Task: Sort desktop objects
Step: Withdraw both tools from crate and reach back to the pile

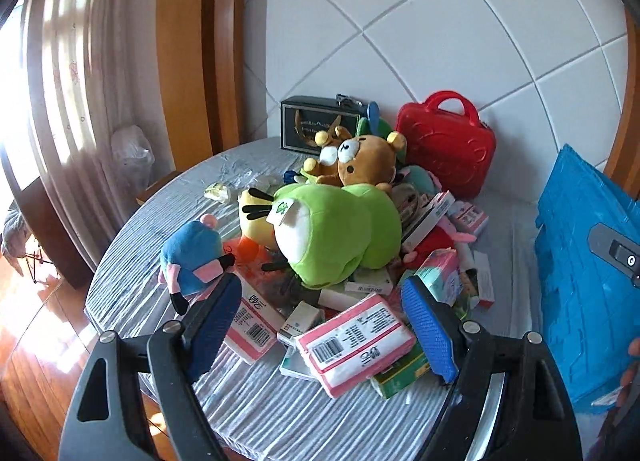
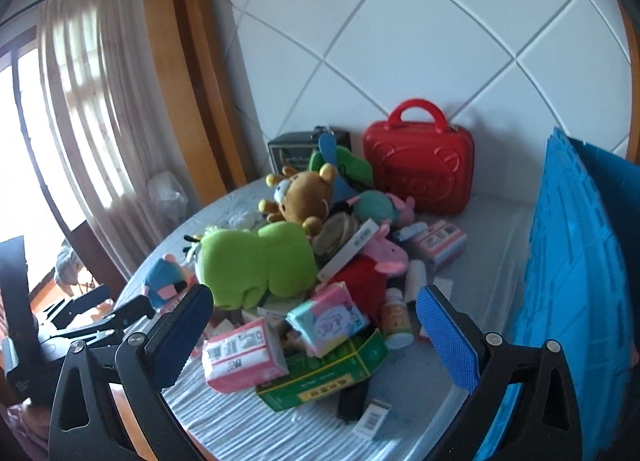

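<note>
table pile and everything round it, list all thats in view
green plush: one, middle of pile
brown bear plush: one, behind the green one
blue plush: one, pink trim, left edge of pile
red case: one, upright against the white wall
dark box: one, left of the red case
pink tissue pack: one, front of pile
green carton: one, front, under packs
small bottle: one, orange label, right front
blue crate: one, right side
table: one, grey striped cloth
left tongs: open, empty
right tongs: open, empty
</note>
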Tool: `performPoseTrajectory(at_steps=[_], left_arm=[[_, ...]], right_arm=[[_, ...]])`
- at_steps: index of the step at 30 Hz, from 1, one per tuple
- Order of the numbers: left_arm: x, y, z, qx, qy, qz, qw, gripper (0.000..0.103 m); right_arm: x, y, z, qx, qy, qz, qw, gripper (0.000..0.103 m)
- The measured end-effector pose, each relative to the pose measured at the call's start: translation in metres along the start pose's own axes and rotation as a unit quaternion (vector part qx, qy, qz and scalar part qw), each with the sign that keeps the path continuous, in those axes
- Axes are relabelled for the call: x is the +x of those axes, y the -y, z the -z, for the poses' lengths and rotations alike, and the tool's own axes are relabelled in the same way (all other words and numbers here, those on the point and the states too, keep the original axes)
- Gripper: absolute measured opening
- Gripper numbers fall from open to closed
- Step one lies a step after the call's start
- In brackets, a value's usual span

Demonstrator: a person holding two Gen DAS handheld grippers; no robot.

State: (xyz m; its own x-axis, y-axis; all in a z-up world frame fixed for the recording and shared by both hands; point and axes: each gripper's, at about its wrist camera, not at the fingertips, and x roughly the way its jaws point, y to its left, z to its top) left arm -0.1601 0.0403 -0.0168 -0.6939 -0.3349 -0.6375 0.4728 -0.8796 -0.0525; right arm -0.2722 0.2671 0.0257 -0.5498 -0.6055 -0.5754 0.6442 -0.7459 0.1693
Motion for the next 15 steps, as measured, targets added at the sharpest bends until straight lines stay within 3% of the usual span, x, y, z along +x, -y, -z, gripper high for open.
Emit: performPoseTrajectory(at_steps=[5,11,15], left_arm=[[0.055,-0.016,0.012,0.072,-0.060,0.052,0.9942,0.082],[0.100,-0.009,0.032,0.123,-0.113,0.116,0.9791,0.082],[0.124,0.001,0.045,0.147,-0.143,0.156,0.9662,0.082]], right_arm=[[0.053,-0.006,0.034,0.020,-0.075,0.048,0.996,0.103],[0.090,0.016,0.078,0.067,-0.144,0.120,0.980,0.103],[0.104,0.034,0.103,0.101,-0.176,0.145,0.968,0.103]])
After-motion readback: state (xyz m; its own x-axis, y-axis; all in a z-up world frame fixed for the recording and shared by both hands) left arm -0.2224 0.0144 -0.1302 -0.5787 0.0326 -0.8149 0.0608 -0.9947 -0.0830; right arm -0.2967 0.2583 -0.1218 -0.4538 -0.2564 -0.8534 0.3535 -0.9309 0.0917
